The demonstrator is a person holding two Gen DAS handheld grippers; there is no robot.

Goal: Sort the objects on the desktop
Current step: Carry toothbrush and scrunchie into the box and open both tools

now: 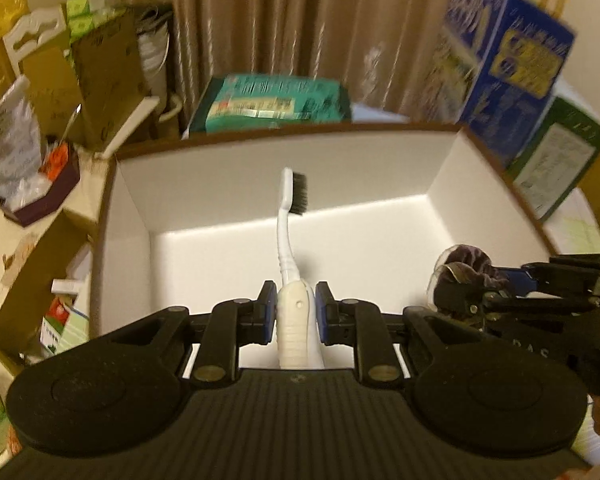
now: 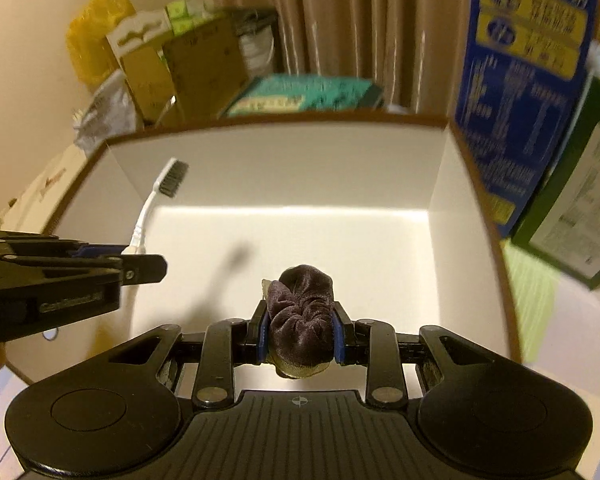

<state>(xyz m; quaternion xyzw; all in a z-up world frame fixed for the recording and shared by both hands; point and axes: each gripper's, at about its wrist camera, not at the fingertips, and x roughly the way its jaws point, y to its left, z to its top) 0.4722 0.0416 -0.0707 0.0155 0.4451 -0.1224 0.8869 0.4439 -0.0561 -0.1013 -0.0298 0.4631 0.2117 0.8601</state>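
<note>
My left gripper (image 1: 293, 304) is shut on the handle of a white toothbrush (image 1: 288, 224) with dark bristles. The brush points forward over the inside of a white open box (image 1: 236, 160) with a brown rim. My right gripper (image 2: 300, 324) is shut on a dark purple velvet scrunchie (image 2: 302, 312) and hangs over the same box (image 2: 284, 160). In the left wrist view the right gripper (image 1: 456, 292) and the scrunchie (image 1: 472, 260) show at the right. In the right wrist view the left gripper (image 2: 140, 256) and the toothbrush (image 2: 160, 192) show at the left.
Behind the box lie a teal pack (image 1: 268, 104) and brown cartons (image 1: 108, 80). A blue box (image 2: 528, 72) and a green box (image 2: 576, 200) stand at its right. A yellow bag (image 2: 96, 28) and a dark tray (image 1: 40, 196) of small items sit at the left.
</note>
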